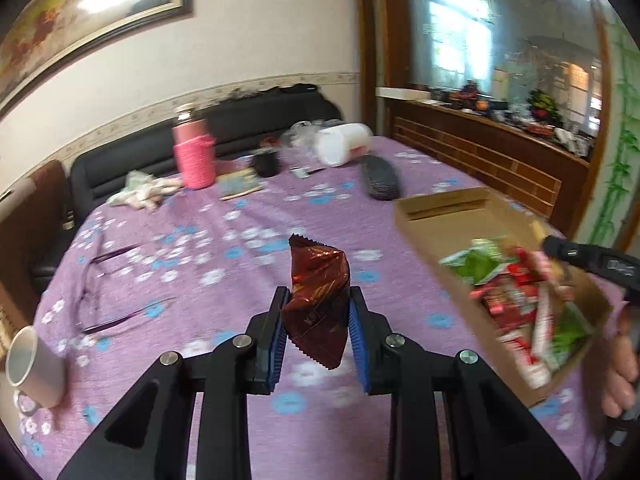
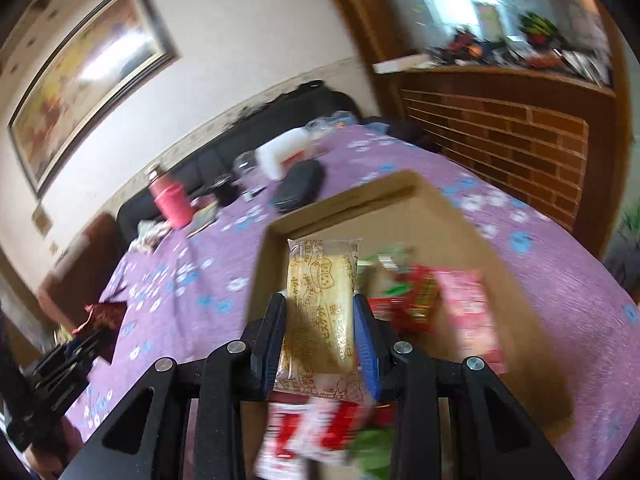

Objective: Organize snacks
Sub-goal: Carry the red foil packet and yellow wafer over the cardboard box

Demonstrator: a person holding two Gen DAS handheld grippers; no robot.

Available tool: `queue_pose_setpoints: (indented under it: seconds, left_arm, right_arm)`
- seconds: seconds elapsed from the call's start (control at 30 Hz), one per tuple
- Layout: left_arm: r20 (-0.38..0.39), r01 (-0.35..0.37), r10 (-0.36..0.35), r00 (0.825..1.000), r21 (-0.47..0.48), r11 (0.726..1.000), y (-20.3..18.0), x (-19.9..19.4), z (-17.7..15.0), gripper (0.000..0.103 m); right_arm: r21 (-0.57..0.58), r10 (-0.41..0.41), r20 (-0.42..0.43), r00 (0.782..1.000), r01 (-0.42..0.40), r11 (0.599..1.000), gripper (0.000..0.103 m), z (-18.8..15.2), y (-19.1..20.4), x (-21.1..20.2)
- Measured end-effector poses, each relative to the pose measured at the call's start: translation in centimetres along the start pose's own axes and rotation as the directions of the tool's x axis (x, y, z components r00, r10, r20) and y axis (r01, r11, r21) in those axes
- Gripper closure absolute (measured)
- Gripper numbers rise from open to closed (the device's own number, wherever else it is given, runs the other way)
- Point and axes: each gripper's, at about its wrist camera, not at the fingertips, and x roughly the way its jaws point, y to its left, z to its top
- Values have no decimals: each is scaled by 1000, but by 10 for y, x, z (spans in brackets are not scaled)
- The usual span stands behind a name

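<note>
The left tool [image 1: 318,312] is closed on a dark brown foil snack packet [image 1: 318,300], its blue pads pressing the packet's two sides so that the crimped top stands up ahead of the fingers and the lower corner hangs below them. The packet is clear of the table [image 1: 200,240], which is covered with a purple flowered cloth. To the right of this tool lies an open cardboard box [image 1: 444,224] with a blurred heap of red, green and white snack packs [image 1: 516,300] in its near end; the far end of the box is bare.

The right tool [image 2: 320,316] is clamped on a clear-wrapped pale yellow biscuit pack [image 2: 320,300] with brown printing, held lengthwise between the pads, and sits over the cardboard box [image 2: 352,208]. Red and pink packs [image 2: 440,304] lie just right of this tool inside the box, and a red-and-white pack [image 2: 312,432] shows blurred beneath it. Far to its left, the left tool [image 2: 96,332] and its brown packet [image 2: 104,316] are seen at the table's edge.

Ahead of both tools, well apart, stand a pink bottle [image 1: 192,152] and a white tub [image 1: 344,144] lying on its side.
</note>
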Motion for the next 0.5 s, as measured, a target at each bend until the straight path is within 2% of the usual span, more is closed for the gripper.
queue_pose_setpoints:
  seconds: [0.07, 0.17, 0.3, 0.4, 0.5]
  left_arm:
    - [-7, 59, -59, 998, 6, 998, -21, 1, 6, 76]
    - [-37, 161, -160, 986, 16, 987, -58, 7, 10, 76]
    - [-112, 280, -278, 954, 5, 960, -105, 29, 7, 76]
    - [-150, 323, -318, 936, 10, 946, -129, 41, 1, 76]
    - [-177, 345, -336, 925, 21, 938, -144, 51, -3, 76]
  right_arm:
    - [36, -13, 7, 1000, 13, 999, 67, 3, -19, -4]
    - [74, -26, 14, 1000, 25, 997, 67, 5, -38, -6]
    - [110, -27, -12, 1000, 28, 993, 67, 2, -52, 3]
    - [125, -7, -31, 999, 11, 992, 67, 2, -53, 8]
    - [118, -16, -54, 998, 22, 993, 67, 0, -52, 13]
